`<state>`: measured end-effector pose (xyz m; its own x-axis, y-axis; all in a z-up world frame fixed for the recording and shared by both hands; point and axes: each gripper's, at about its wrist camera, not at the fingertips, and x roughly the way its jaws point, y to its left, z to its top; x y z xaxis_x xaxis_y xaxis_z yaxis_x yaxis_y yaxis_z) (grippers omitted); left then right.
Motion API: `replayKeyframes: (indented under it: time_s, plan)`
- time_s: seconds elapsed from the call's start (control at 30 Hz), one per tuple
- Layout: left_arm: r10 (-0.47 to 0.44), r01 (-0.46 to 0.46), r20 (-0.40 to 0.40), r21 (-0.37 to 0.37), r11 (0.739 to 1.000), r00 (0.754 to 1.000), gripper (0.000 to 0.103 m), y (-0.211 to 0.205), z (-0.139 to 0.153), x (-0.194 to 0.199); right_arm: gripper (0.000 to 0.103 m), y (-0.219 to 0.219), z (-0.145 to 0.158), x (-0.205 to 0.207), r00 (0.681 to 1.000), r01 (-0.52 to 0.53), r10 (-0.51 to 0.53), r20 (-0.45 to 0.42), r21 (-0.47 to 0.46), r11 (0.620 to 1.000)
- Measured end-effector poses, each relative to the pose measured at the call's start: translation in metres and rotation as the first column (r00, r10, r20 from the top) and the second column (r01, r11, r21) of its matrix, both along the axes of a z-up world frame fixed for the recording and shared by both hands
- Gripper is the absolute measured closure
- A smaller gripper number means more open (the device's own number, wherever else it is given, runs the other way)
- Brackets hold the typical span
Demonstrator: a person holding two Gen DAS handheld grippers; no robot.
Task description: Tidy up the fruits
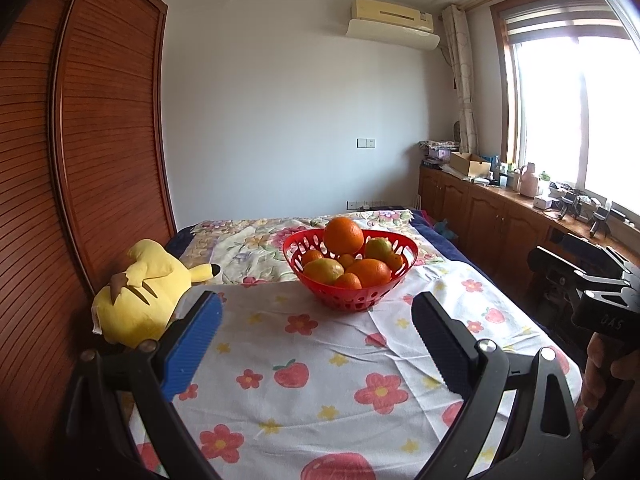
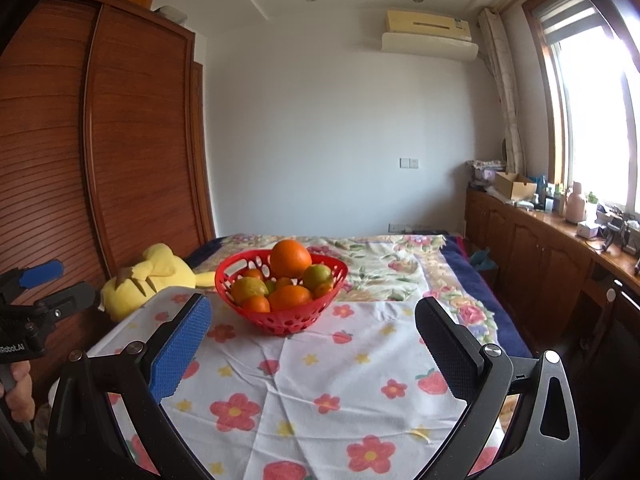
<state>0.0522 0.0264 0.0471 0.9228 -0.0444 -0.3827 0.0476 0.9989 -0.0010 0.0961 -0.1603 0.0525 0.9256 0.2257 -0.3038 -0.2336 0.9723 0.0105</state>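
Note:
A red perforated basket (image 1: 352,300) (image 2: 288,322) stands on the flowered cloth, heaped with fruit. A large orange (image 1: 343,236) (image 2: 291,258) tops the pile, over smaller oranges (image 1: 372,272) (image 2: 289,297) and yellow-green citrus (image 1: 324,271) (image 2: 317,276). My left gripper (image 1: 318,320) hovers open over the cloth, short of the basket, nothing between its fingers. My right gripper (image 2: 314,326) is open too, with the basket just beyond its blue finger (image 2: 180,352). Each gripper's body shows at the edge of the other's view, held by a hand.
A yellow plush toy (image 1: 140,292) (image 2: 152,276) lies left of the basket against a wooden wardrobe (image 1: 100,140). The white flowered cloth (image 1: 320,380) covers the near table; a floral bedspread (image 2: 380,268) lies behind. A cluttered wooden cabinet (image 2: 540,248) runs along the right under the window.

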Motion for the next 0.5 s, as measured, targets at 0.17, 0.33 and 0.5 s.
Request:
replayKeyframes:
  time_s: [0.17,0.33,0.5]
  plan:
    - [0.0,0.0,-0.012,0.0,1.0,1.0,0.007,0.0,-0.0043,0.0021,0.0,-0.0003,-0.0056,0.0011,1.0,0.001,-0.001,-0.009,-0.002,1.0]
    - [-0.001,0.001,-0.013,-0.001,1.0,1.0,0.007,-0.001,-0.0043,0.0016,0.0,-0.0016,-0.0081,0.0017,1.0,0.004,-0.004,-0.016,-0.001,1.0]
    - [-0.004,0.004,-0.01,-0.001,1.0,1.0,0.007,-0.0012,-0.004,0.0006,0.0,-0.0017,-0.0083,0.0012,1.0,0.004,-0.004,-0.015,-0.002,1.0]
